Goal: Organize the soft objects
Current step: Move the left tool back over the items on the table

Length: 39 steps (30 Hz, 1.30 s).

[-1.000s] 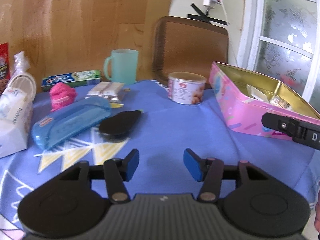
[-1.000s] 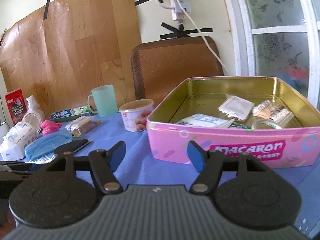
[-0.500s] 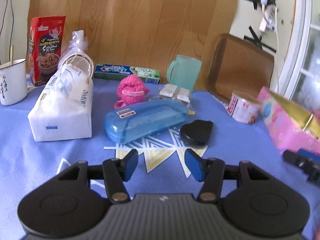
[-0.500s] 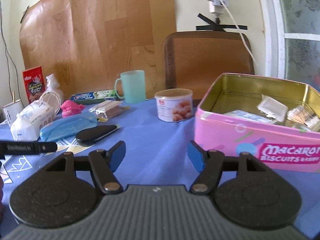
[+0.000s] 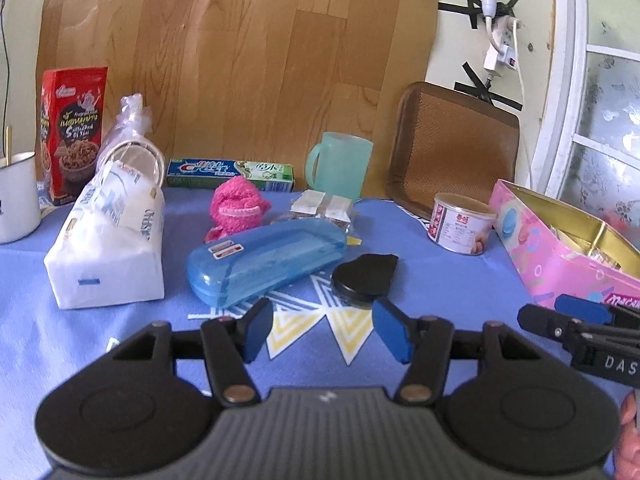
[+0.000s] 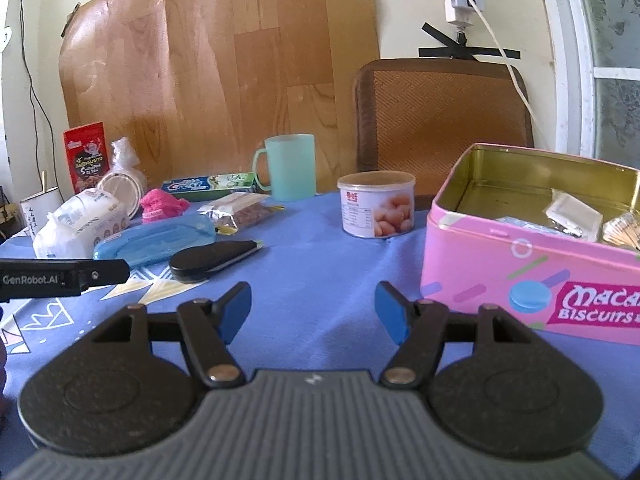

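A fluffy pink soft item (image 5: 236, 207) lies on the blue tablecloth behind a blue plastic case (image 5: 266, 264); it also shows in the right wrist view (image 6: 162, 203). A white tissue pack (image 5: 110, 240) lies to its left. An open pink biscuit tin (image 6: 532, 260) with several packets inside stands at the right. My left gripper (image 5: 322, 330) is open and empty, above the cloth in front of the blue case and a black flat case (image 5: 366, 276). My right gripper (image 6: 314, 312) is open and empty, left of the tin.
At the back stand a teal mug (image 5: 338, 166), a toothpaste box (image 5: 230, 174), a red snack box (image 5: 74, 132), a white enamel mug (image 5: 16, 196) and a small can (image 5: 462, 222). A snack packet (image 5: 322, 208) lies by the mug. A brown chair back (image 6: 440, 120) rises behind the table.
The left gripper has swung from facing the tin to facing the items at the left and middle of the table. The right view has shifted left, the tin now further right. Both stayed open.
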### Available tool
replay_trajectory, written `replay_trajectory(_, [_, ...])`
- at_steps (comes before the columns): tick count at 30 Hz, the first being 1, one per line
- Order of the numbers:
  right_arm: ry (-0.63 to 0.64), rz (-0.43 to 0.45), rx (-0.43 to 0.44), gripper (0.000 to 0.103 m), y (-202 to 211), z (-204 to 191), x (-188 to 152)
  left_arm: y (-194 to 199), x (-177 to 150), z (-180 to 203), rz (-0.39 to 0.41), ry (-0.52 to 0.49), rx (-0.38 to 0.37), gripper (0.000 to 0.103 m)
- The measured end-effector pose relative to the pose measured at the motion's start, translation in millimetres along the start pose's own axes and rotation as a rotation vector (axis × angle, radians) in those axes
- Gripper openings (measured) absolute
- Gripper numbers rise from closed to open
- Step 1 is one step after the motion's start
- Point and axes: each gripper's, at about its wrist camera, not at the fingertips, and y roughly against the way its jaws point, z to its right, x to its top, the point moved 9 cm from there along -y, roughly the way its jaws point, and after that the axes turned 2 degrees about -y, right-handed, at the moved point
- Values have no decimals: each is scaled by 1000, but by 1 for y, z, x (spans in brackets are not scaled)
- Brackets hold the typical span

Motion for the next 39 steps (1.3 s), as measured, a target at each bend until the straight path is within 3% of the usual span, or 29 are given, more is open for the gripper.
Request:
replay_trajectory(3, [-7,-1,7,70,0,0,0,0,0,-3,2,15,-3,63])
replay_trajectory(32, [-19,45,46,75,6,-2,1,-2,-2,-3,-12,32,-3,63])
replay_trajectory(35, [-12,45,41,75,7,-3,1,-1,-2,-3,-8,35,-6,70])
replay_trajectory(39, [-9,42,37,75,6,-4,1,-1,-1,-3,-4,36,-13,70])
